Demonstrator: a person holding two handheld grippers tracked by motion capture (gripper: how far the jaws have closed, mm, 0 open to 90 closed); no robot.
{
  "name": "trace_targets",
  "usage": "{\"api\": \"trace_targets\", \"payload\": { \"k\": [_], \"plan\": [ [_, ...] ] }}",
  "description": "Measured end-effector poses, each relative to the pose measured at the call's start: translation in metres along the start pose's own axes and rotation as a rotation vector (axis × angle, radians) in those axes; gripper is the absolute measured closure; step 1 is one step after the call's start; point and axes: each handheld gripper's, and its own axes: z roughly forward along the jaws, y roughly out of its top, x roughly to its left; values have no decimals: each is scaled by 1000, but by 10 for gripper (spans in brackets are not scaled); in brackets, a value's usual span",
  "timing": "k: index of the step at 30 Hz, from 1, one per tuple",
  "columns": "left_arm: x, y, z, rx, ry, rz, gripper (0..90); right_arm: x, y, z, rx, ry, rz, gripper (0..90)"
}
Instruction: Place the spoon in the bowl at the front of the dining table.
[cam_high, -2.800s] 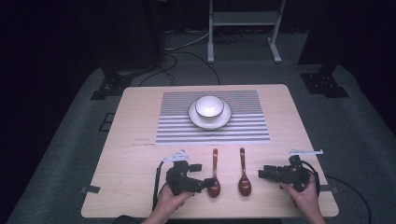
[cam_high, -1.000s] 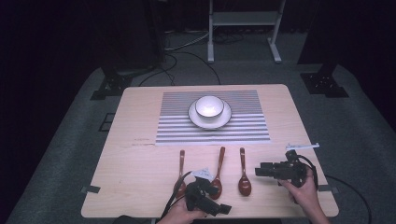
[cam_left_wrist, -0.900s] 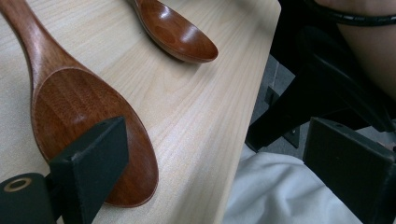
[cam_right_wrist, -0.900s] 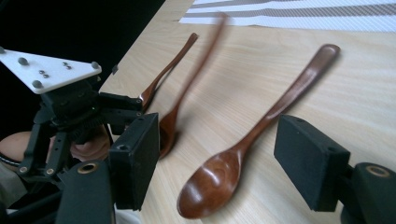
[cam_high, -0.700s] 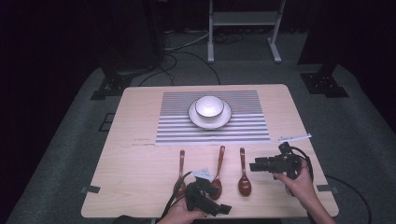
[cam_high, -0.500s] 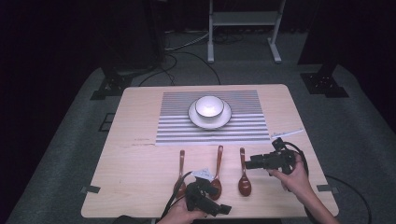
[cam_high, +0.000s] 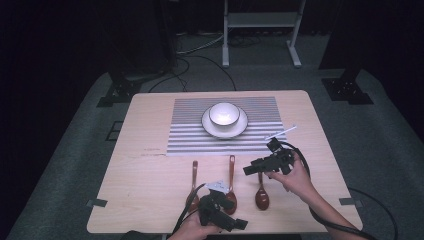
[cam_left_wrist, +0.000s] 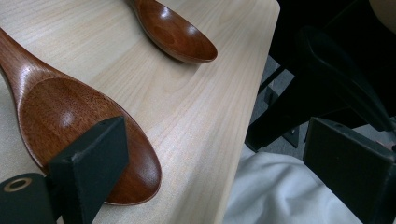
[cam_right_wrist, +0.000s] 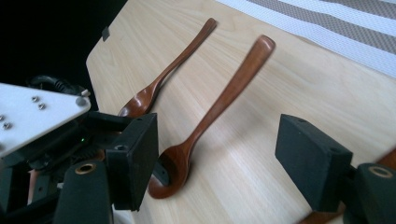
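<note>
Across the pale wood table (cam_high: 150, 165), striped mat (cam_high: 185, 130) at 12 o'clock carries a white bowl (cam_high: 223, 114) on a plate (cam_high: 239, 128); grey carpet, dark room around. Your left gripper (cam_high: 239, 223) sits at 6 o'clock, jaws spread, by the middle spoon (cam_high: 231, 176). Your right gripper (cam_high: 248, 170), jaws apart, hovers over the right spoon (cam_high: 261, 196). Left spoon (cam_high: 193, 182) lies beside.

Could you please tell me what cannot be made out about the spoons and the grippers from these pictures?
- Left spoon: bowl hidden in the high view behind the left gripper.
- Middle spoon: handle cut off by the left gripper view's edge; a black finger covers part of its bowl.
- Right spoon: upper handle hidden in the high view under the right gripper.
- Bowl: too small in the high view to see any contents.
</note>
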Motion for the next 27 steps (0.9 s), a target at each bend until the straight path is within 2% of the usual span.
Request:
{"api": "trace_targets", "payload": {
  "k": [6,16,22,27],
  "plan": [
    [0,0,0,3,0,2,58,2,14,18,47,-21,-4,315],
    [0,0,0,4,-1,4,58,-11,27,38,79,-50,19,402],
    [0,0,0,4,-2,5,58,-11,34,49,96,-56,15,430],
    [0,0,0,5,-2,5,58,-8,41,63,123,-72,-3,502]
  ]
}}
